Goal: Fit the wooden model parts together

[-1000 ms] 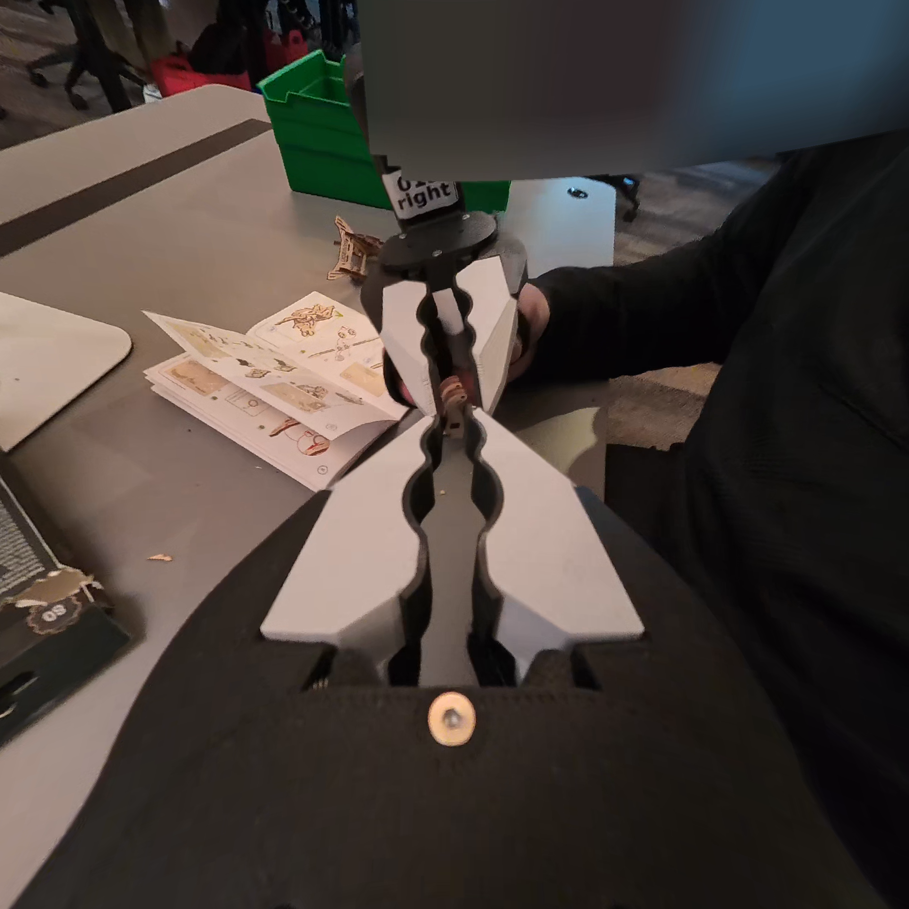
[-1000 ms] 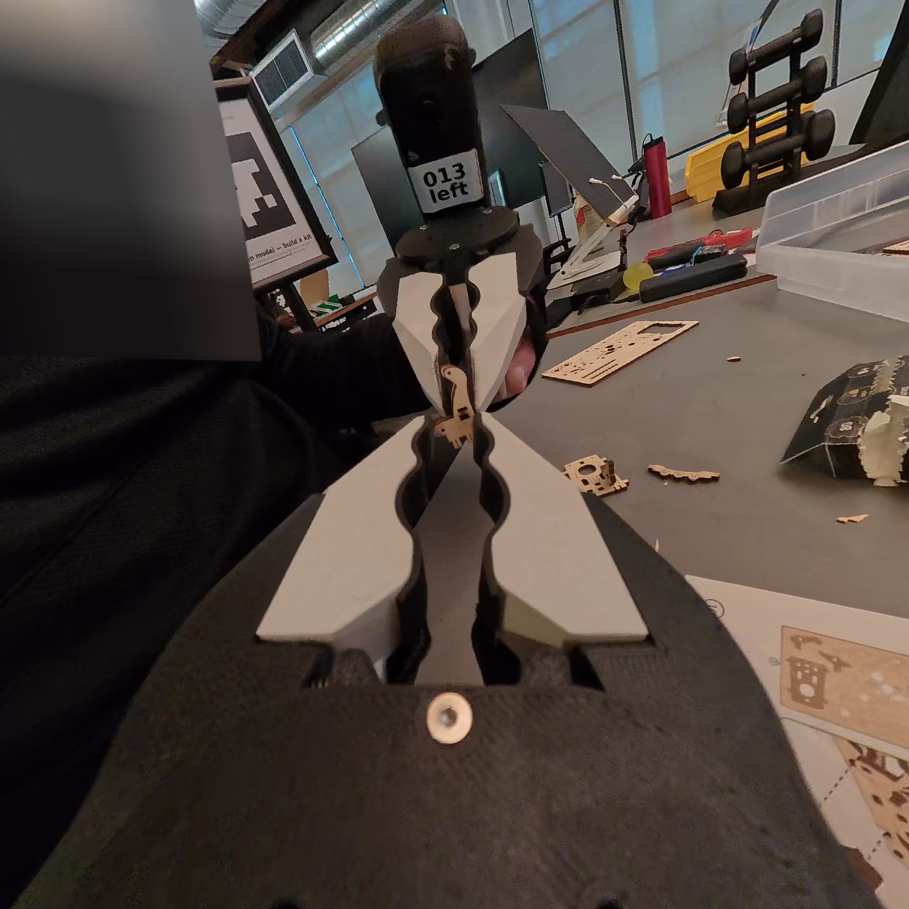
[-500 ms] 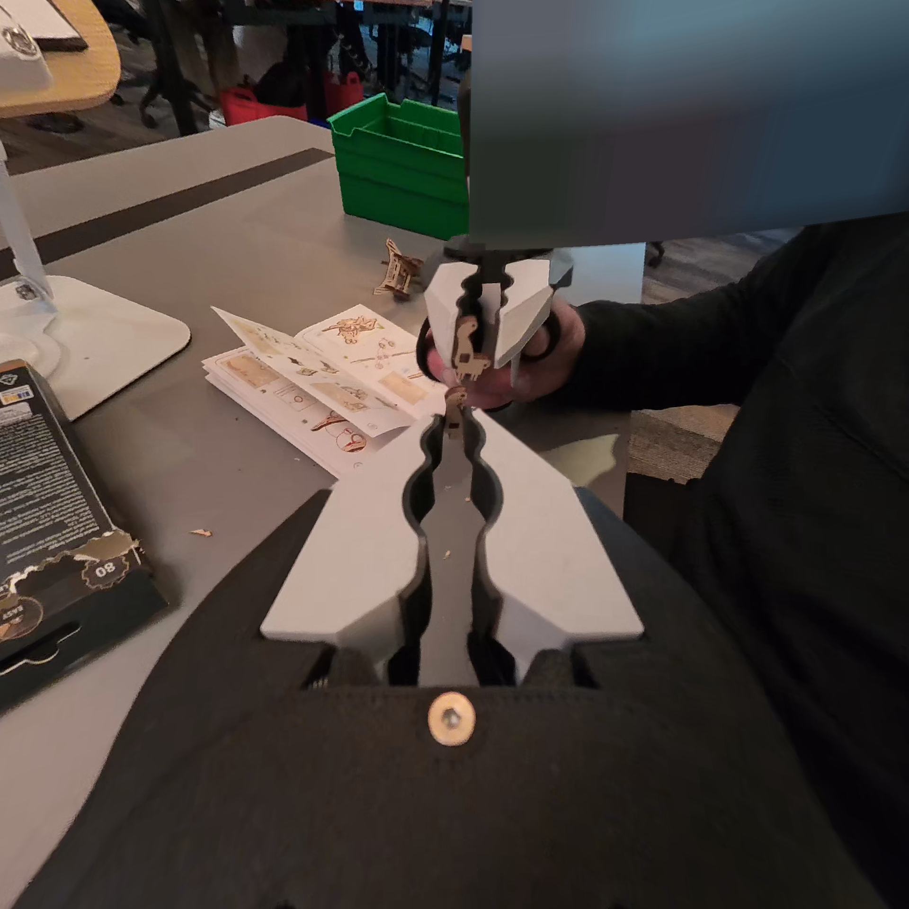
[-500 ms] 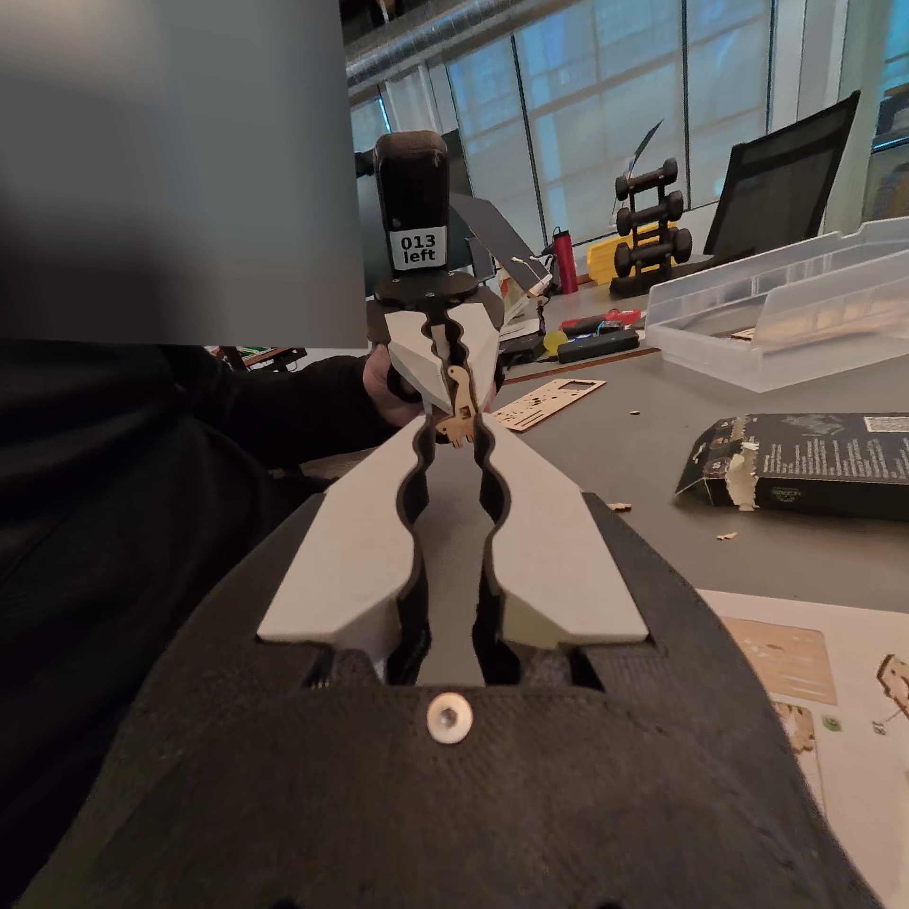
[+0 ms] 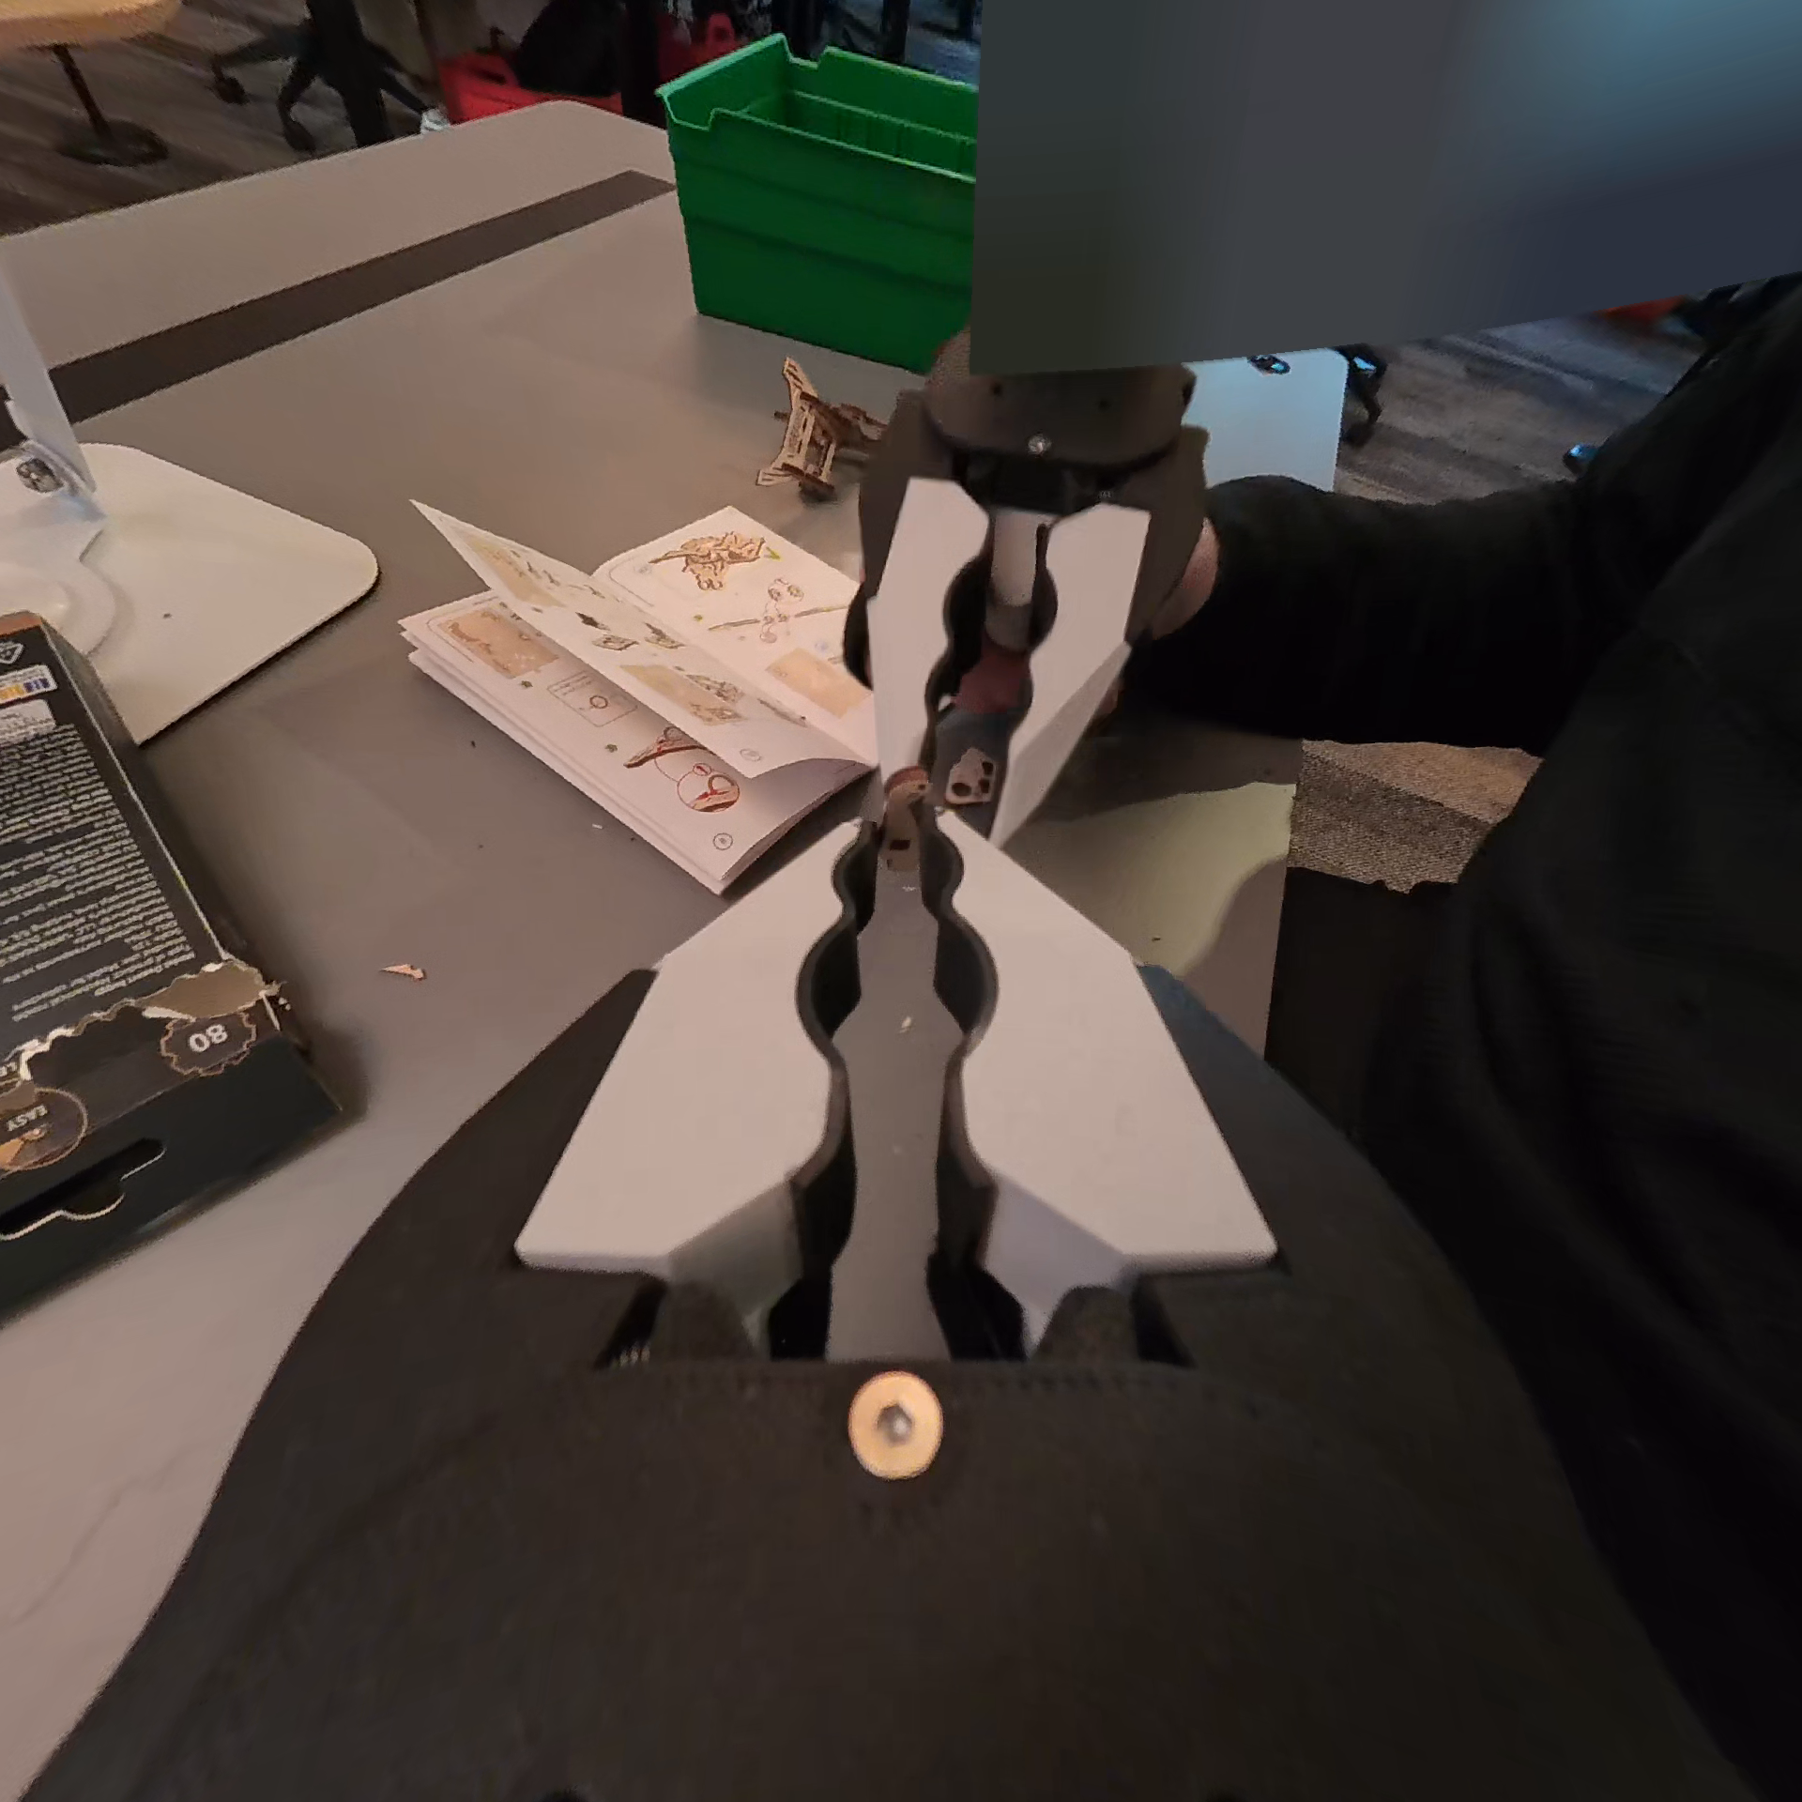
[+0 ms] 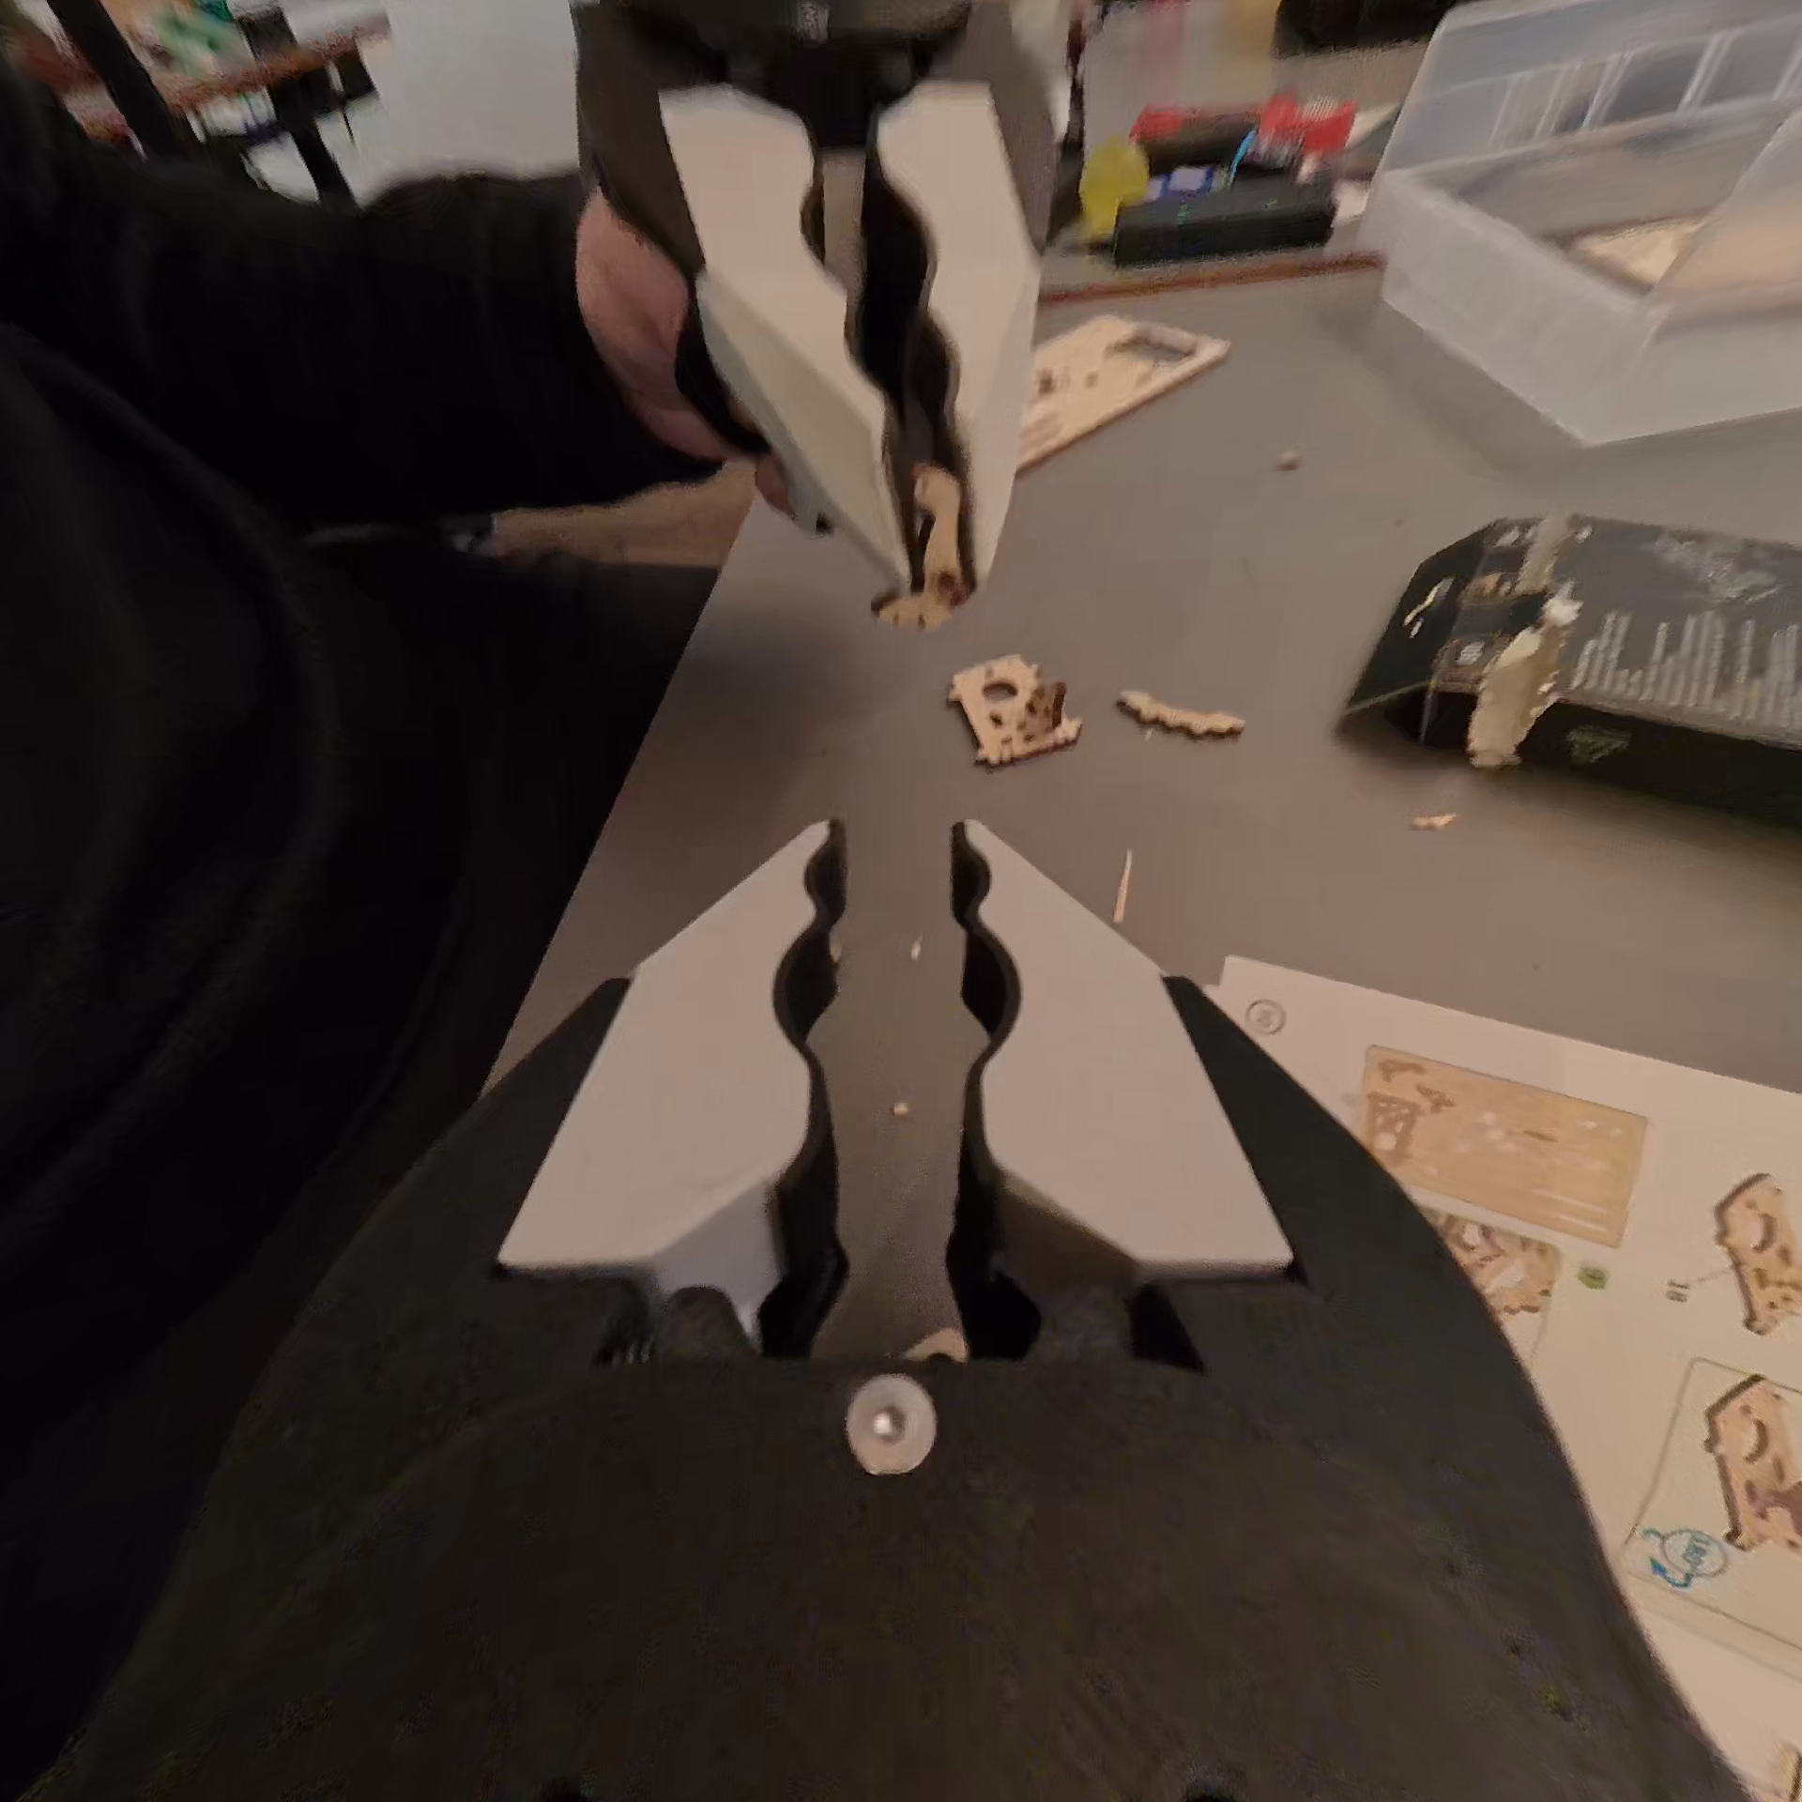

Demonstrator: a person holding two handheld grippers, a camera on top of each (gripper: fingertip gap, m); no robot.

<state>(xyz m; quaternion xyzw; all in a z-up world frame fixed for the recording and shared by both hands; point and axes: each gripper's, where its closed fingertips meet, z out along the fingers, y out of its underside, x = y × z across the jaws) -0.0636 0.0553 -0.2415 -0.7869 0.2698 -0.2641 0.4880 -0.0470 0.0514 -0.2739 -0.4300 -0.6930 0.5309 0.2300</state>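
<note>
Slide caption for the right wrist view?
Right tongs open and empty; left tongs grip a wooden part above the grey table.

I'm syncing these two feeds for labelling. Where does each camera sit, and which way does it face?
Left wrist view: on the left gripper, looking along its fingers over the grey table to the right gripper; the person's right hand and dark sleeve show.
Right wrist view: on the right gripper, facing the other way, at the left gripper, shut on a wooden part; the left hand shows.
Shared: the cameras face each other; both show the table, booklet and black box.
</note>
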